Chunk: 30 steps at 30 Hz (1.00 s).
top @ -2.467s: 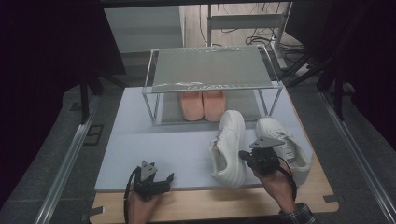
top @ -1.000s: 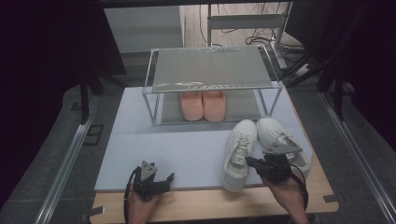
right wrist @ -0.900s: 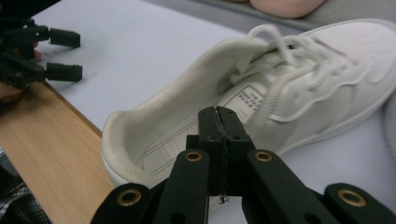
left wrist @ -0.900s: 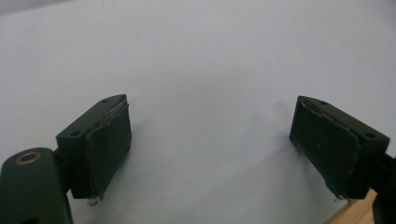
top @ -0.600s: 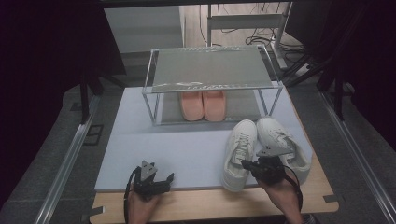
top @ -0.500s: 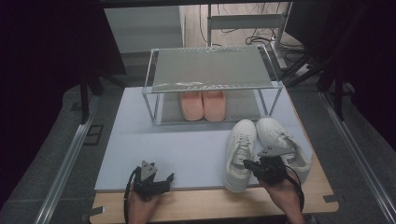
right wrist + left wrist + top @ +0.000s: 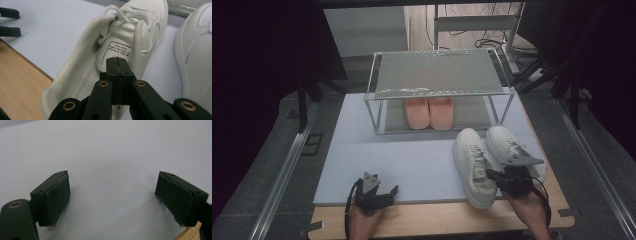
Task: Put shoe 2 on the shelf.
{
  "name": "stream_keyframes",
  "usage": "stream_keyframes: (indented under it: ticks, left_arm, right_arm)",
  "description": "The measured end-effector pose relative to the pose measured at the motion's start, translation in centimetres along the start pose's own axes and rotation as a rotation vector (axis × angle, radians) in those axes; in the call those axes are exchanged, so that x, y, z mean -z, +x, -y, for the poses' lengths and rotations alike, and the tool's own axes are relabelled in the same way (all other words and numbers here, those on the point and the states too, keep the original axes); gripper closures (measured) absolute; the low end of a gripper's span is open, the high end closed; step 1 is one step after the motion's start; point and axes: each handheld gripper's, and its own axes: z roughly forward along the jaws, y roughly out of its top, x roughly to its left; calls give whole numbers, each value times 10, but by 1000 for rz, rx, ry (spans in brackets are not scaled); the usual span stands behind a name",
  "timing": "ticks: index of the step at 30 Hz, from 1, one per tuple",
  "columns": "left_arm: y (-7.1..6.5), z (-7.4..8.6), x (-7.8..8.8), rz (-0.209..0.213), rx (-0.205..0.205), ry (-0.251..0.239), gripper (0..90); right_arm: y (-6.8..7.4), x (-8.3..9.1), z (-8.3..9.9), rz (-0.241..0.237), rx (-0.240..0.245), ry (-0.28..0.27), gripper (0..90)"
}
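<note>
Right gripper view: our right claw is pinched together on the tongue of the left white sneaker at the surface's near right corner. Left claw rests spread, empty. Neither sneaker is shelved on the rack yet.

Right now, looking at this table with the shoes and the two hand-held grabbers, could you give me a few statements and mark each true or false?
1. The right gripper is pinched shut over the opening of the left white sneaker. True; whether it clamps the tongue cannot be told.
2. The left gripper holds a shoe. False: its jaws stand wide open over the bare pale mat.
3. A pair of orange slippers sits under the rack. True.
4. The slippers rest on the rack's top shelf. False: the top shelf holds nothing; they are below it.
5. The right white sneaker lies beside the other on the mat. True.
</note>
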Motion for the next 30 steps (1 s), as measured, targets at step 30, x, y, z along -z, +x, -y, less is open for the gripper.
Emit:
stream_keyframes:
  ticks: [30]
  left_arm:
    - [0, 0, 0, 0, -1, 1, 127]
  right_arm:
    - [-17, -14, -14, 58, -118, 51, 778]
